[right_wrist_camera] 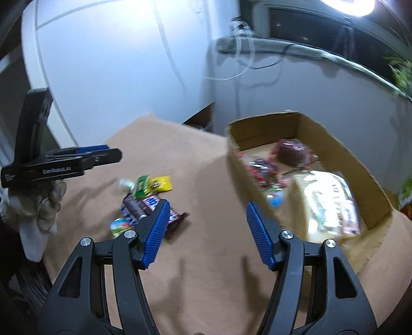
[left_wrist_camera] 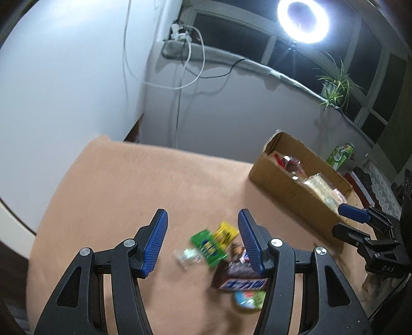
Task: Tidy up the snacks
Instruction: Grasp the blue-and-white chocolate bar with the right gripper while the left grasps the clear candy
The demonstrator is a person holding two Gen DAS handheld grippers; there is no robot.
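Tabletop covered in a peach-tan cloth [left_wrist_camera: 134,185] fills the near ground of both my wrist views, its far edge meeting a pale grey-white wall [left_wrist_camera: 64,77] at left. My left gripper [left_wrist_camera: 203,242] hangs over the cloth with its blue-padded jaws parted about halfway and nothing between them; a loose pile of snacks [left_wrist_camera: 226,260] lies on the cloth just beyond and to the right of its gap, with a green packet [left_wrist_camera: 208,247] and a yellow packet [left_wrist_camera: 226,233] at the far side and a dark chocolate bar wrapper [left_wrist_camera: 242,278] at the near side. My right gripper [right_wrist_camera: 208,234] is likewise parted about halfway and empty, over bare cloth between the pile at its left and a cardboard box [right_wrist_camera: 332,149] at its right. The box stands open on the cloth, well apart from the pile, and holds several wrapped items, red ones [right_wrist_camera: 293,152] toward the far end and a pale packet [right_wrist_camera: 332,198] nearer. Above the far wall, a sill carries white cables [left_wrist_camera: 190,51], a potted plant [left_wrist_camera: 334,87] and a lit ring lamp [left_wrist_camera: 303,20] before dark windows [left_wrist_camera: 231,33]. The motion blur leaves the wrapper lettering unreadable.
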